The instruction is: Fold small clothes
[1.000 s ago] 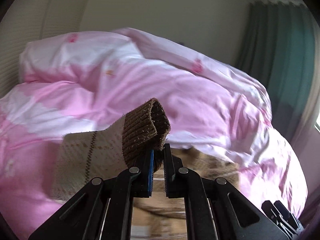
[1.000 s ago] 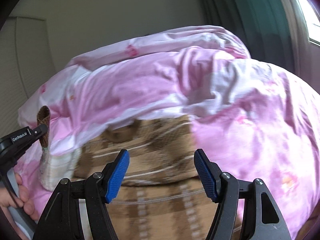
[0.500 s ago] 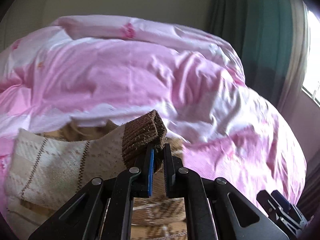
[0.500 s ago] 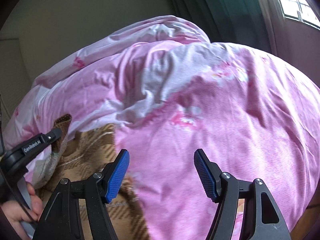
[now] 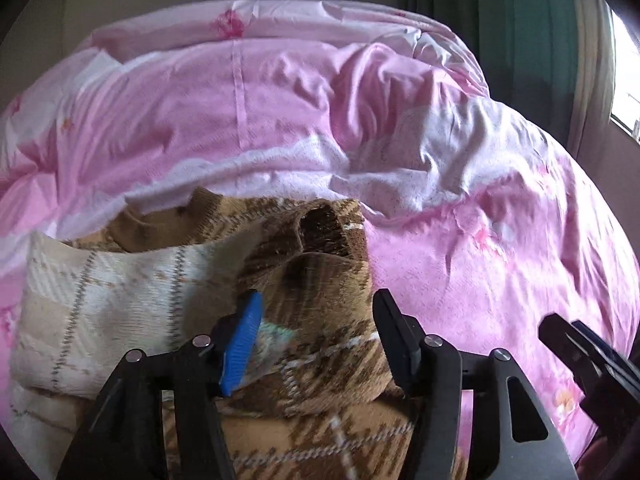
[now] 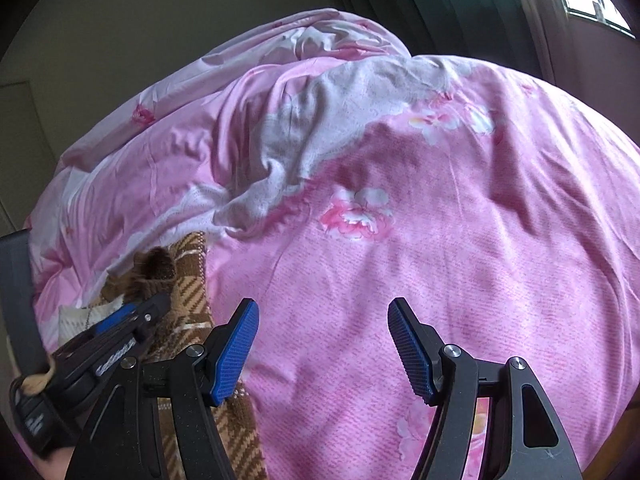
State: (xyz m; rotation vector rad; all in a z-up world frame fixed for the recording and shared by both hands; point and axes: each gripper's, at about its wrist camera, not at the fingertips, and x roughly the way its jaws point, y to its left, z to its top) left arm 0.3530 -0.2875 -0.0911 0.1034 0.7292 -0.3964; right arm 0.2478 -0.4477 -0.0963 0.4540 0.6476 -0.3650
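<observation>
Sweater (image 5: 320,320) lies on pink bedding (image 5: 500,260) beneath spread left tool (image 5: 316,340); right tool (image 6: 324,344) spread too.

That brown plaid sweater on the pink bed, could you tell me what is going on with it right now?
A person with two handheld grippers is folding a small brown plaid sweater on a pink floral duvet. The cream-backed sleeve lies across the sweater's body, its brown ribbed cuff resting on top. The left gripper stands open over the sweater with nothing between its fingers. The right gripper is open too, over bare duvet beside the sweater, holding nothing.
</observation>
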